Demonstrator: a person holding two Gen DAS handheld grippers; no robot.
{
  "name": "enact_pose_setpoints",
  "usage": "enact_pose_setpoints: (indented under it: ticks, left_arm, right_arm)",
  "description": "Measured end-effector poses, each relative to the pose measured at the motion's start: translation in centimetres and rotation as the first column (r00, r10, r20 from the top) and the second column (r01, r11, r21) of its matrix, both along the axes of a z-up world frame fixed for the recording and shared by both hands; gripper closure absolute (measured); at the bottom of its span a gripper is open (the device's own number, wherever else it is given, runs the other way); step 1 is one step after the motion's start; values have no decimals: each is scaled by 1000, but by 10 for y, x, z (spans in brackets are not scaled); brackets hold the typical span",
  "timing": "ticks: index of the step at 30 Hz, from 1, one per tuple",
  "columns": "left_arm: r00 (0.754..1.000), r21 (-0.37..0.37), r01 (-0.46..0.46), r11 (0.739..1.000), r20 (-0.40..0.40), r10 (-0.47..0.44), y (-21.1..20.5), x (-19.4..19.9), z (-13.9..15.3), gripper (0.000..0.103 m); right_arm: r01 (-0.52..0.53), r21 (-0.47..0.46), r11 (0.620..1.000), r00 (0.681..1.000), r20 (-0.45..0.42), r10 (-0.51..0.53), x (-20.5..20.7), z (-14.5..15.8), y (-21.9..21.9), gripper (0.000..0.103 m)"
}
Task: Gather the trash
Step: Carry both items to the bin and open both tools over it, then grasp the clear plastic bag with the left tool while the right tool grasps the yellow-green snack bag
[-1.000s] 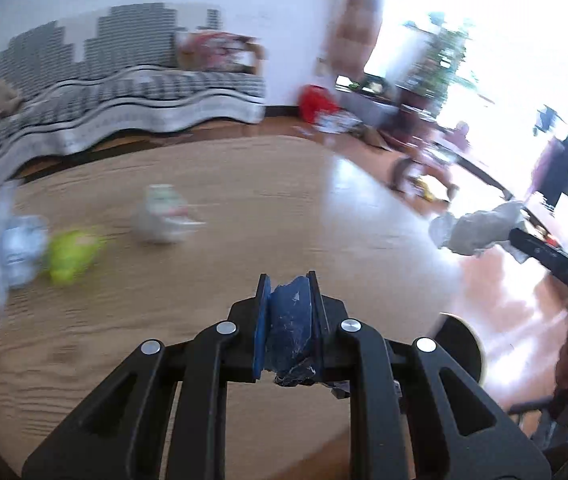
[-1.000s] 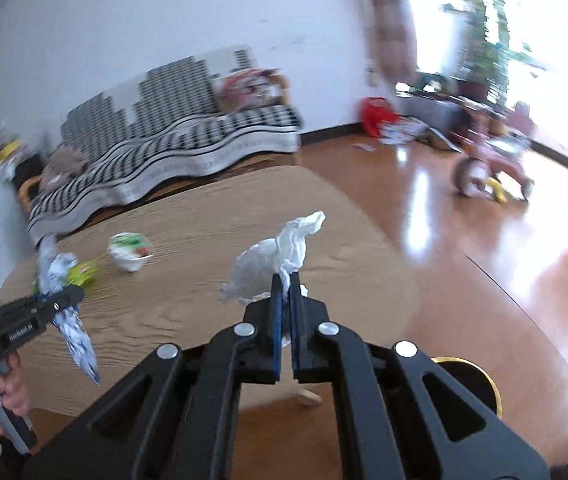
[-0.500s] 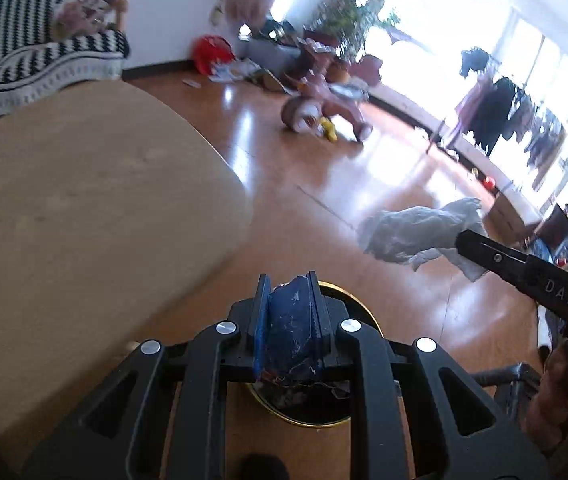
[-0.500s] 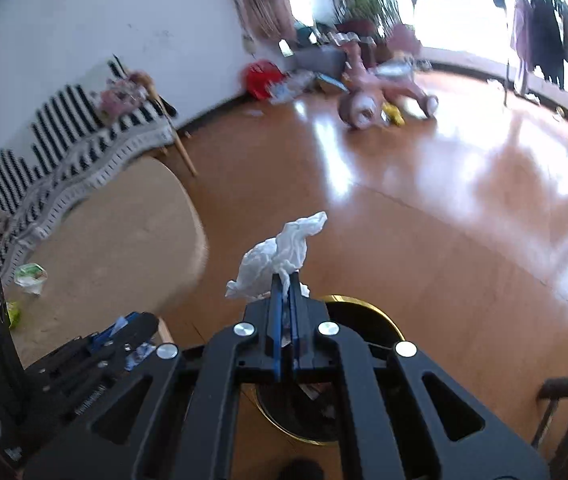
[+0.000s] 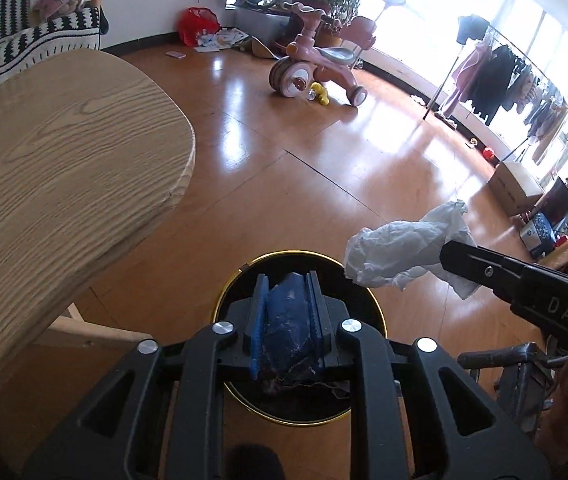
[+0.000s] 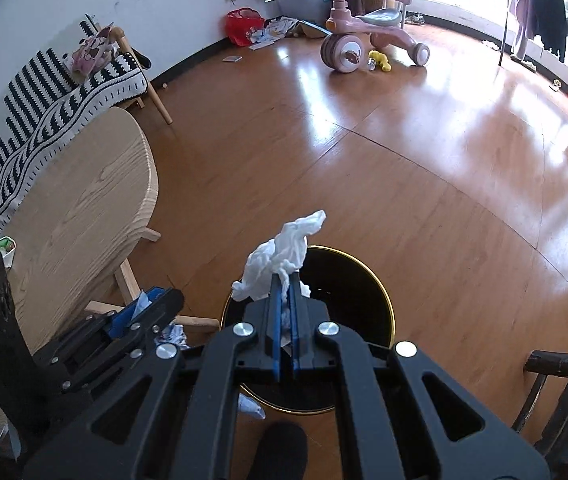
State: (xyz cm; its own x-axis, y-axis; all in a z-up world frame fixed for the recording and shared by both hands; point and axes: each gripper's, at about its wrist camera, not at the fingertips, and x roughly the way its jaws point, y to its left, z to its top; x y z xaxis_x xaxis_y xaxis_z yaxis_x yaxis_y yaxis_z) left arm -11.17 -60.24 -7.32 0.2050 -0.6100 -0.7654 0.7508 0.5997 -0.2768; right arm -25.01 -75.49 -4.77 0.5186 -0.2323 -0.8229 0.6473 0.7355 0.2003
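Observation:
My left gripper (image 5: pixel 287 280) is shut on a crumpled dark blue wrapper (image 5: pixel 288 320) and hangs over a round black trash bin with a gold rim (image 5: pixel 243 276) on the floor. My right gripper (image 6: pixel 284 280) is shut on a crumpled white tissue (image 6: pixel 284 252) above the same bin (image 6: pixel 360 288). In the left wrist view the right gripper (image 5: pixel 450 254) holds the tissue (image 5: pixel 400 254) at the bin's right rim. In the right wrist view the left gripper (image 6: pixel 151 300) sits left of the bin.
A light wooden table (image 5: pixel 55 160) stands left of the bin, with a small cup (image 6: pixel 3 246) on it. A dark chair (image 6: pixel 564 392) is at the right. A pink tricycle (image 5: pixel 316 60), a striped sofa (image 6: pixel 43 92) and a clothes rack (image 5: pixel 500 68) lie farther off.
Both grippers swung from over the table down to the trash bin on the floor. Each kept hold of its piece of trash throughout.

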Motion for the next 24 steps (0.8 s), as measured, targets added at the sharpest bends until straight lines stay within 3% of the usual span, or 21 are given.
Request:
enact_pose_setpoints:
  ticks: [1, 2, 3, 5, 7, 9, 10, 11, 12, 19, 24]
  left_arm:
    - [1000, -2, 4, 1000, -4, -4, 0, 1, 0, 83]
    - [1000, 2, 5, 1000, -3, -5, 0, 2, -1, 71]
    - [1000, -1, 9, 1000, -4, -9, 1, 3, 0, 51]
    - [1000, -19, 8, 1000, -8, -8, 3, 3, 1, 28]
    - [1000, -22, 3, 1000, -1, -3, 5, 3, 0, 26]
    - [1000, -15, 3, 1000, 0, -3, 7, 4, -1, 25]
    - [1000, -15, 1, 1000, -1, -1, 10, 5, -1, 25]
    - [1000, -14, -2, 1000, -2, 2, 13, 6, -1, 24]
    - [1000, -13, -7, 1000, -3, 7, 17, 8, 0, 22]
    - [998, -17, -36, 999, 52, 37, 63, 25, 25, 12]
    - [986, 12, -99, 995, 133, 96, 138, 55, 51, 11]
  right_arm:
    - [-1, 3, 1000, 1000, -4, 1, 1, -1, 0, 99]
    - [-5, 11, 1000, 1000, -9, 5, 4, -2, -3, 99]
    - [-8, 22, 1000, 1000, -21, 9, 5, -5, -3, 99]
    - [-9, 26, 1000, 999, -38, 10, 8, -5, -1, 99]
    - [-3, 23, 1000, 999, -43, 4, 9, -4, -1, 98]
    - [-1, 24, 1000, 999, -37, 2, 10, -3, 0, 89]
    - [4, 21, 1000, 999, -34, -4, 9, -2, 0, 68]
    - [8, 15, 1000, 1000, -28, -7, 8, -1, 1, 40]
    - [11, -1, 1000, 1000, -14, -11, 9, 3, 4, 35]
    - [-20, -39, 999, 1000, 0, 20, 30, 14, 29, 34]
    - [-91, -74, 993, 995, 40, 95, 67, 32, 67, 34]
